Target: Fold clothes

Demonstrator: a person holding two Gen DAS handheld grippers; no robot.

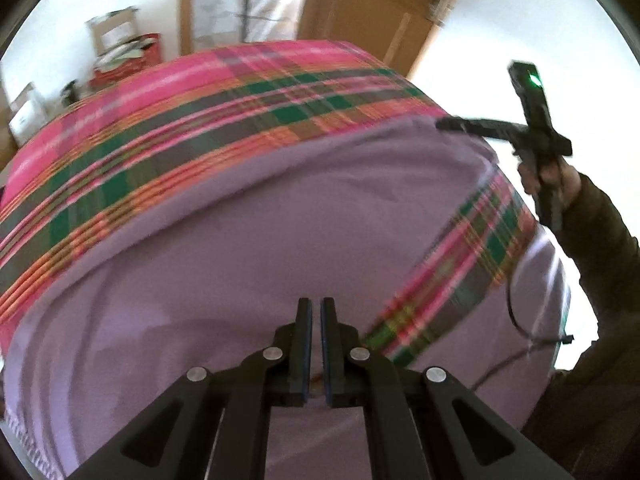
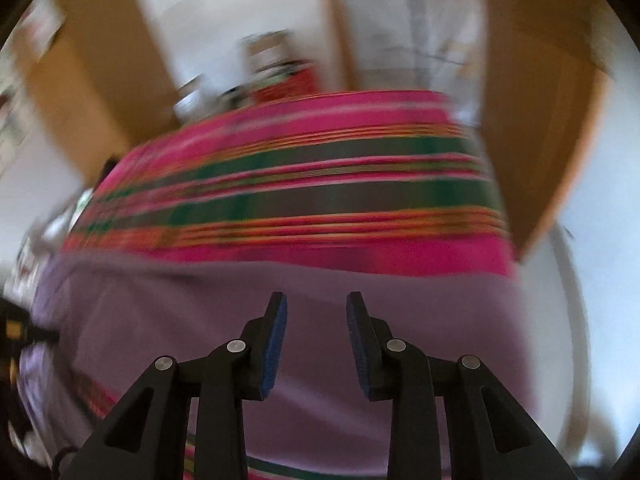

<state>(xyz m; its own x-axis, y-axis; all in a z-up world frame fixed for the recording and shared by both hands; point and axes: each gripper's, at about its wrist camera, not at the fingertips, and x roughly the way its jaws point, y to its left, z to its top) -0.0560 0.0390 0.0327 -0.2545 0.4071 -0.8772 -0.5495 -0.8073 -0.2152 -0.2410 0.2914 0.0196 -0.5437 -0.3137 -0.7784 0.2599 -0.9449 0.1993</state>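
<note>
Covering pretty much the whole work surface was a pink, green and orange plaid cloth [image 1: 168, 132], and I took that as my landmark. On top of it lay the lilac fabric garment [image 1: 256, 248], spread across the near half, with a strip of plaid showing through toward the right where the garment gaped or folded. Behind the plaid cloth the room was white walls, a tan wooden door [image 1: 360, 8] and some cardboard boxes [image 1: 112, 36] with a red one among them, off the far left corner.

The left gripper [image 1: 316, 308] hung over the garment's near part with its jaws nearly together; honestly couldn't see any fabric pinched between them, the base of the gap was too murky. The right gripper [image 2: 316, 304] had its jaws standing apart with nothing between the blue pads [image 2: 276, 344], just lilac fabric underneath. In the left wrist view it sat off the plaid cloth's right edge, held by a hand [image 1: 552, 176] in a dark sleeve.

Everything was motion-blurred, especially the right view. The garment's near edge was cut off by the gripper bodies, so I couldn't tell what kind of clothing it was.
</note>
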